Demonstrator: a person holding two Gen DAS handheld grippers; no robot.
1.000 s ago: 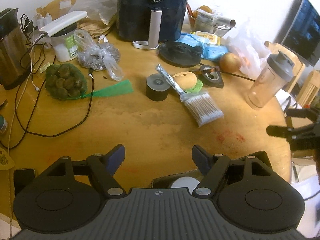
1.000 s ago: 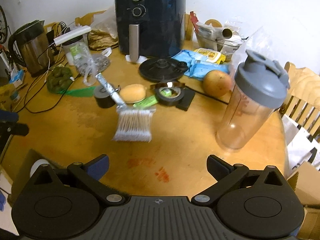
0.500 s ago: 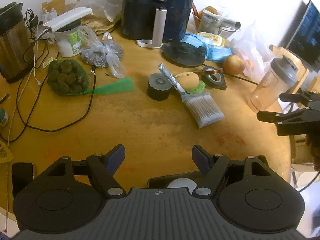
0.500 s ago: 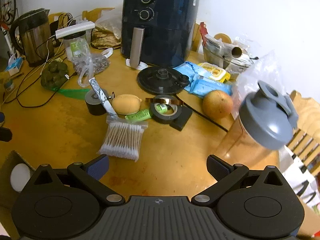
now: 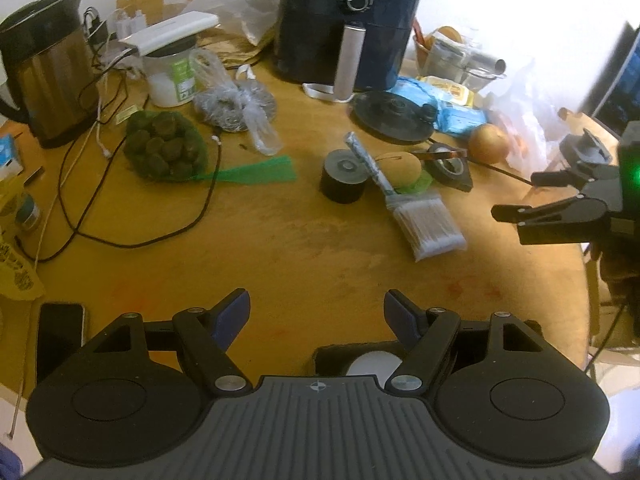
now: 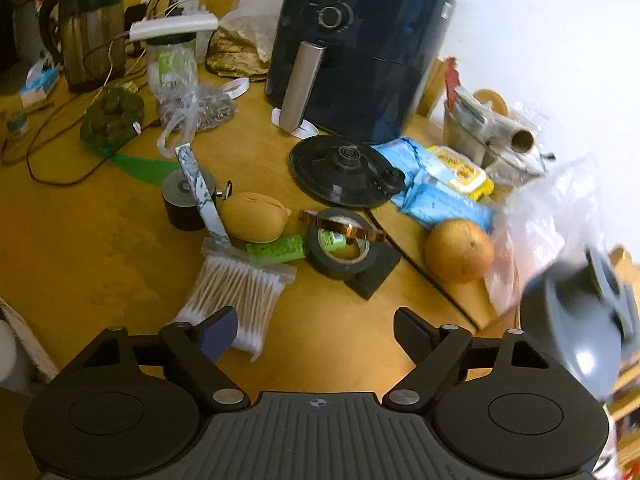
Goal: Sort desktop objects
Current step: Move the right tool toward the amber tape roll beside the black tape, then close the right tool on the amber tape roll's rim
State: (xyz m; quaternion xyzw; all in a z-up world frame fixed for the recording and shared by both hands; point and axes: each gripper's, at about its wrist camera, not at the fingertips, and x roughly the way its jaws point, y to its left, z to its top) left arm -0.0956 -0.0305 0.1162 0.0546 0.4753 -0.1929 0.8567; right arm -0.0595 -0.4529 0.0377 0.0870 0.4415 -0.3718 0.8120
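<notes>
Right gripper closing, empty, over bare table

Landmark: air fryer, at the table's far edge.
Kettle: far left of the air fryer.
Monitor: far right of it.

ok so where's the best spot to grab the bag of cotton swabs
Probably the bag of cotton swabs across its flat middle, from above, one finger on each long side. It lies flat on the table; its top is tucked under the silver strip. The right gripper is closing, with nothing between its jaws.
</notes>
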